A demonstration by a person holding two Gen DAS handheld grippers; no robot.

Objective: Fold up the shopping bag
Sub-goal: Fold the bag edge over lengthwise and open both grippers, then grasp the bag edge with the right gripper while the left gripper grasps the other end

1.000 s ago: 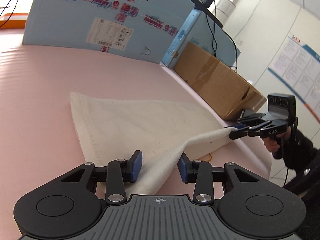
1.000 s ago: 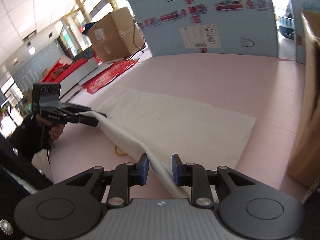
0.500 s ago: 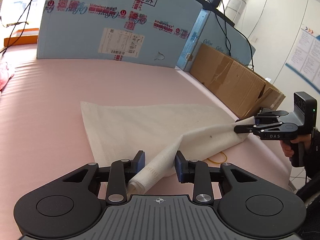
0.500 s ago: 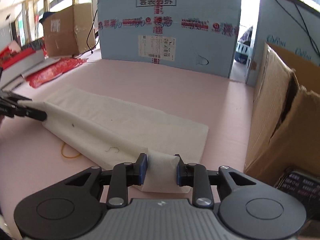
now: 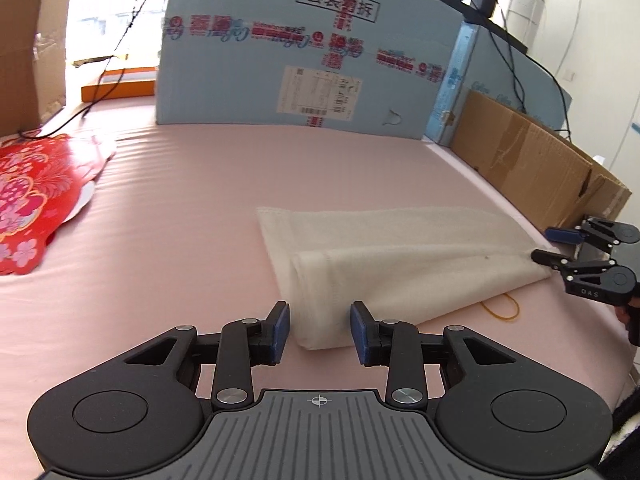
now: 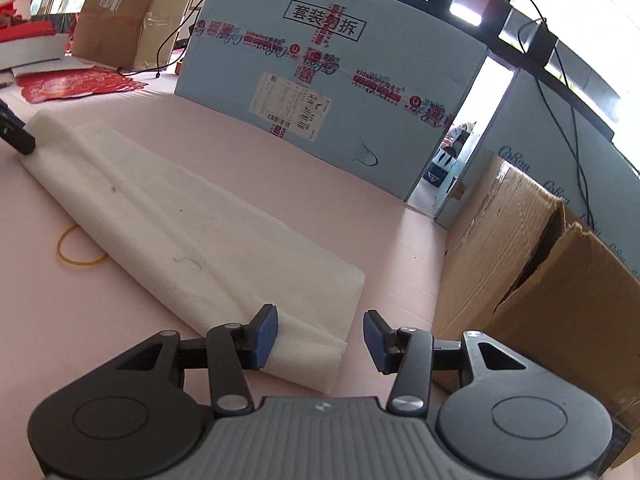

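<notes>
One folded bag (image 5: pixel 400 256) lengthwise between left gripper (image 5: pixel 320 330) and opening right gripper (image 6: pixel 320 338), both unclamped.

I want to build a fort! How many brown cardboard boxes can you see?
2: one brown cardboard box along the pink mat's right edge, another brown box far back left behind the red paper; more may be hidden behind the blue board.

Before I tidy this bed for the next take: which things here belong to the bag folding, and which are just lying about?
Part of the job:
- bag
- left hand-held gripper
- right hand-held gripper, jaws opening, bag corner between them

Lying about:
- rubber band
- red paper
- blue box
- brown carton
</notes>
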